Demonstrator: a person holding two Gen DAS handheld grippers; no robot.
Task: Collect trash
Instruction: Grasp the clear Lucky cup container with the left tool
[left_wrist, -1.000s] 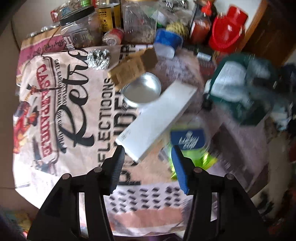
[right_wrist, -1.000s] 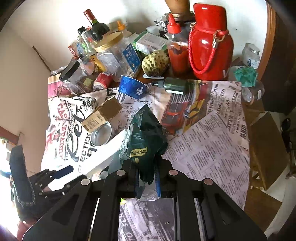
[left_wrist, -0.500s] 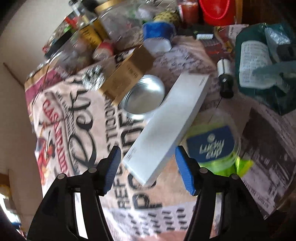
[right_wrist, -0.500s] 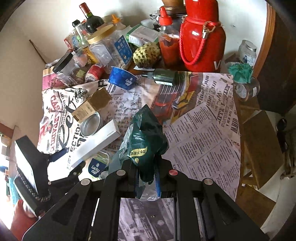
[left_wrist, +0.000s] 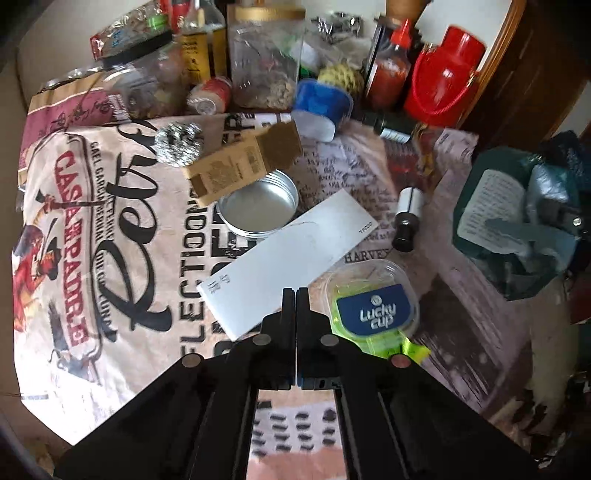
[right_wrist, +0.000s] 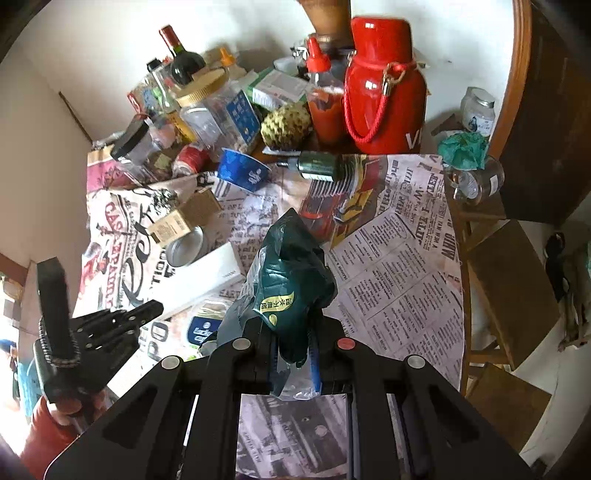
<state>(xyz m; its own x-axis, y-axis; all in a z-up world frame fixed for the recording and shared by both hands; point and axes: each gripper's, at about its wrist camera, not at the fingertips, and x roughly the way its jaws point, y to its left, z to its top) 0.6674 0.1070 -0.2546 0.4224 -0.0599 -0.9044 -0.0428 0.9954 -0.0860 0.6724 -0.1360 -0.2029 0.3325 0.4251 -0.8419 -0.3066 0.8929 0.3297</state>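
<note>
i have the left gripper pointing steeply down over the newspaper-covered table, and its jaws have just snapped together with nothing between them. in the left wrist view the black tips meet over the near right edge of the long flat white cardboard box, but nothing is caught between them. that box is the nearest piece of trash to this hand. its long axis runs diagonally, from the near end just left of my tips up and away to the right, toward the small black-and-white cylinder. just right of the tips lies the clear plastic lid with the blue lucky cup label, flat on the paper. beyond the box sit the shallow round metal tin and the brown cardboard carton leaning over its rim.

my right gripper is clamped on the neck of the dark green plastic trash bag, which stands up between its fingers, well to the right of the box. so the left hand is clearly the nearer one. i judge i must reopen and straddle the box across its narrow width before closing.
</note>
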